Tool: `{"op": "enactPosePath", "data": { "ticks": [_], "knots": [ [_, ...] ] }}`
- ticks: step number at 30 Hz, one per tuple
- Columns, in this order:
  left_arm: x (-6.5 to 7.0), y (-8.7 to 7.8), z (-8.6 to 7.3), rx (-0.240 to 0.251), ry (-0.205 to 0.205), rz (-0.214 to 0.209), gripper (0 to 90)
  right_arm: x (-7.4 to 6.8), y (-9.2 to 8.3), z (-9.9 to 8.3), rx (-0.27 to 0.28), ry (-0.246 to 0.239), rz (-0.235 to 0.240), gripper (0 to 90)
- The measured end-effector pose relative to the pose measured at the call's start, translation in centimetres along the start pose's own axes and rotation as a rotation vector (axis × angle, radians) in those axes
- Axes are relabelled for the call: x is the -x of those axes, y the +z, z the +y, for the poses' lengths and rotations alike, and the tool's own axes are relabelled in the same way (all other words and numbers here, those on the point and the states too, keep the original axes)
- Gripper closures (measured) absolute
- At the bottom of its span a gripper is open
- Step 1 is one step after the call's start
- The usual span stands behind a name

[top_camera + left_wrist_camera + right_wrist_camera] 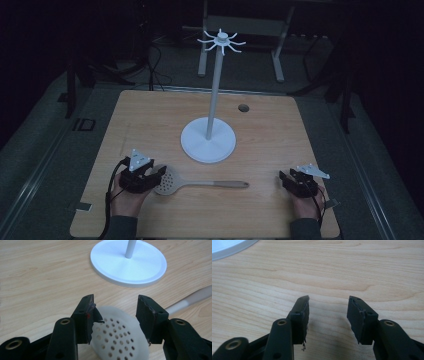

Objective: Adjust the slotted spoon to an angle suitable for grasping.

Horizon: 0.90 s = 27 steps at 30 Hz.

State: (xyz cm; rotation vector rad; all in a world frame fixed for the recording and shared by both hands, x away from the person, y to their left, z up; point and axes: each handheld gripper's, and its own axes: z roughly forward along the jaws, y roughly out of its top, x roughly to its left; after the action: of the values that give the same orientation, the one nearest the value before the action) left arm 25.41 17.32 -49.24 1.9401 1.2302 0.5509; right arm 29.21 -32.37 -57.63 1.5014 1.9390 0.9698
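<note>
Left gripper view is showing the left gripper (116, 315) spreading wide above the spoon (117, 333), not pinching it. Spoon is lying on the table (150, 120) before the stand (208, 140). Right gripper (328, 315) is also gaping, over bare wood.

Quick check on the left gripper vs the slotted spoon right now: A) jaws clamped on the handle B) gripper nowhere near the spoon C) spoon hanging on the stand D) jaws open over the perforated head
D: in the left gripper view the left gripper stands with its jaws wide apart above the perforated head of the slotted spoon, pads not pressing on it; the high view shows the spoon lying flat on the table, handle pointing away from that gripper.
</note>
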Motion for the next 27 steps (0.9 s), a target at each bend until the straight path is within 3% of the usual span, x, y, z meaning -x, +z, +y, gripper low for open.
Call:
{"op": "enactPosePath", "data": {
  "ticks": [10,27],
  "knots": [
    [1.3,1.5,1.7,-0.004,0.047,-0.028,48.8,0.1,0.0,0.0,0.007,0.0,-0.019,48.6],
    [4.0,4.3,2.8,-0.044,0.123,-0.114,60.4,0.2,0.1,0.1,0.006,0.006,-0.028,47.2]
  ]
}}
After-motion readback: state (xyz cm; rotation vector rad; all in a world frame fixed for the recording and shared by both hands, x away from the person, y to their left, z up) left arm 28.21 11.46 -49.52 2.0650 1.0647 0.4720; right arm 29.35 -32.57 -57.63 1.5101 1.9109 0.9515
